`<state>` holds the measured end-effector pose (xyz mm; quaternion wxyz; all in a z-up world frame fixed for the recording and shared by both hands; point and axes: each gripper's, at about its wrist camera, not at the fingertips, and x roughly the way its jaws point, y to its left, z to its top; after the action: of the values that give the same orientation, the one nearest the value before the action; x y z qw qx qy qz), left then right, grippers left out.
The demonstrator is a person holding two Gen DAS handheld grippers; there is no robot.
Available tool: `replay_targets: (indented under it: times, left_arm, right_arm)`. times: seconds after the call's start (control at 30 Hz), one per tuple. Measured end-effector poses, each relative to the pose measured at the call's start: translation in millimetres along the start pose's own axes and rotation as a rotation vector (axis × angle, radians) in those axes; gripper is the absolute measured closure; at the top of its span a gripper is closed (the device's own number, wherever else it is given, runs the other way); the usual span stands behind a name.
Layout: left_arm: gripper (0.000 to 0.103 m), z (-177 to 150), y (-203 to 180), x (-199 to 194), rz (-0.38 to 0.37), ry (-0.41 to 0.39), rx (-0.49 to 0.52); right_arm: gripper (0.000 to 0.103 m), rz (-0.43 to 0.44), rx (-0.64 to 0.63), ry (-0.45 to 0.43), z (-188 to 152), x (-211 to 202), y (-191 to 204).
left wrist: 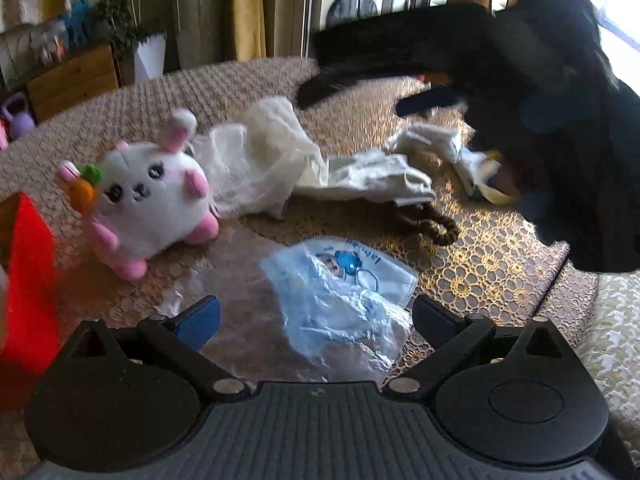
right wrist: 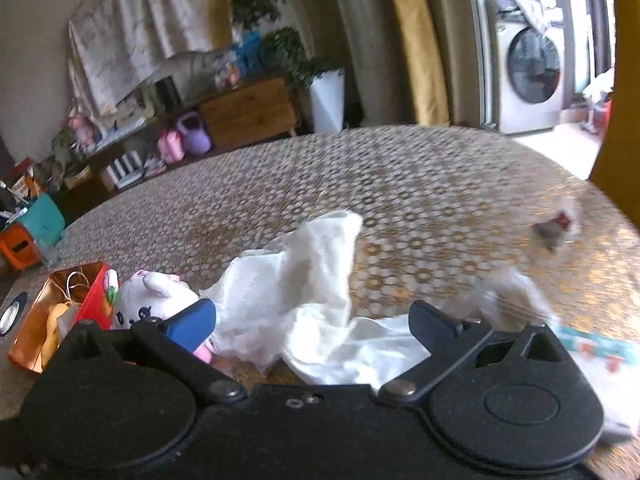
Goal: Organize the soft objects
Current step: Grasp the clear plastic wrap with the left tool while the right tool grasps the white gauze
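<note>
My left gripper (left wrist: 316, 316) is open low over the table, with a blue face mask in a clear wrapper (left wrist: 340, 300) lying between its fingers. A white and pink plush bunny (left wrist: 148, 196) stands to the left, beside a white gauze cloth (left wrist: 264, 160). A folded white cloth (left wrist: 372, 180), a brown hair tie (left wrist: 436, 228) and a crumpled white and yellow item (left wrist: 440, 140) lie further right. My right gripper (right wrist: 314, 320) is open above the gauze cloth (right wrist: 304, 288), with the bunny (right wrist: 152, 304) at its left finger. In the left wrist view the right gripper (left wrist: 360, 100) is blurred.
A red tin box (right wrist: 60, 312) holding small items stands at the left table edge, seen as a red box (left wrist: 28, 280) in the left wrist view. A patterned packet (right wrist: 600, 360) and a blurred small object (right wrist: 556, 228) lie to the right. The round table (right wrist: 420, 184) has a lace cover.
</note>
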<state>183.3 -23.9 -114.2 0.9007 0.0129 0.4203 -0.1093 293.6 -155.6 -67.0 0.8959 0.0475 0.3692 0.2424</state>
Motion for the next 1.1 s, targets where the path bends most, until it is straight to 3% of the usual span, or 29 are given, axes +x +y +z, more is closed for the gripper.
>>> replay_targets:
  times: [0.37, 0.63, 0.77, 0.93, 1.1]
  left_arm:
    - [0.002, 8, 8, 41, 0.0, 0.113, 0.024]
    - [0.018, 3, 8, 44, 0.005, 0.112, 0.04]
    - [0.039, 5, 10, 40, 0.011, 0.1, 0.036]
    - [0.067, 7, 17, 37, 0.001, 0.092, 0.008]
    - [0.082, 8, 21, 36, 0.0, 0.077, -0.004]
  right_arm:
    - [0.0, -0.033, -0.052, 0.118, 20, 76, 10]
    - [0.001, -0.081, -0.075, 0.16, 20, 112, 12]
    - [0.003, -0.107, -0.102, 0.164, 20, 121, 13]
    - [0.013, -0.154, -0.169, 0.179, 14, 131, 21]
    - [0.035, -0.16, -0.206, 0.163, 12, 129, 28]
